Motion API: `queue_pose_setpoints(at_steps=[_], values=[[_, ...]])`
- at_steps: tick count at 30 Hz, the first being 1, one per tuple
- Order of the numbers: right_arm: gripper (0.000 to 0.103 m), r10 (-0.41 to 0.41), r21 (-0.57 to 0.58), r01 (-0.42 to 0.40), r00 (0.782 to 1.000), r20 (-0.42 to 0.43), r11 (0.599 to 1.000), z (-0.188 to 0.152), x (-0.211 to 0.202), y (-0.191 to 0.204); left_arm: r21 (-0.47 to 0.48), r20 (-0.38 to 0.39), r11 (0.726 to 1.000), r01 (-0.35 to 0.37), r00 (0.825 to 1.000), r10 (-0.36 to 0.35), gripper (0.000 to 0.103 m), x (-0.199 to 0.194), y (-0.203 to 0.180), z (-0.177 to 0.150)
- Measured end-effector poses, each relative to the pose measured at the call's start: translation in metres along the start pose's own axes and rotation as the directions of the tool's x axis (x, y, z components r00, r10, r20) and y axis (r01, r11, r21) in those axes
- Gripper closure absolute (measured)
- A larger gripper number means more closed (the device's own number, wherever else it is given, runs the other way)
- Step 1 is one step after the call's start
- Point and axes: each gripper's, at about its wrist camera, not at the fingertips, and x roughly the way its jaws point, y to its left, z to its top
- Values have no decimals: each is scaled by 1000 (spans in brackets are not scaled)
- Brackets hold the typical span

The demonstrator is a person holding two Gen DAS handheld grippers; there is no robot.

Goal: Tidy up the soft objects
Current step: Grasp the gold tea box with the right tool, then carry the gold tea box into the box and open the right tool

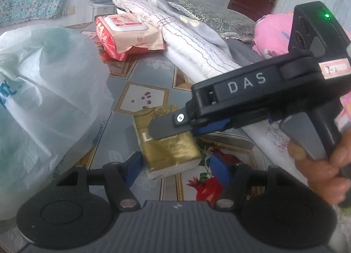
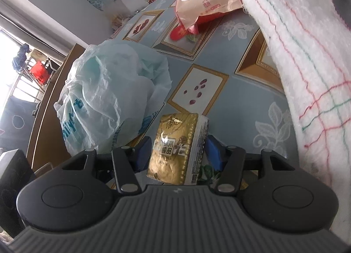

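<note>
While the left gripper stands spread, the right gripper brackets the gold tissue pack; pad contact unclear.

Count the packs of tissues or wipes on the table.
2. The gold tissue pack lies near the table's front, between the right gripper's jaws, beside the plastic bag. The pink wipes pack lies farther back, against the white towel. Others may be hidden under the cloths.

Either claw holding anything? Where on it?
Right claw pinches the gold tissue pack across its long sides; left claw holds nothing.
</note>
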Motion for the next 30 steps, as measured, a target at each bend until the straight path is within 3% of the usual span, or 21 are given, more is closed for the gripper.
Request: queue_pose_setpoints(at_steps=[5,10,19,24,30], values=[[50,0,25,0,1000,16,1000,-4,-4,2,1,0,1000,-1,1000,1,34,-3,-2,-2],[52,20,78,-23,999,47,997,-12,-17,6,-39,6,997,62,998,-62,34,-17,3,-5],[52,36,-1,-36,989,145,999,-7,-49,61,-30,207,996,86,975,-78,34,-86,9,4],[52,112,-109,-95,980,163,989,10,-48,109,-75,301,996,50,953,-25,34,-127,26,5],[51,244,-256,-212,965,101,943,26,-21,179,-179,383,980,-84,912,148,34,-183,57,-3]])
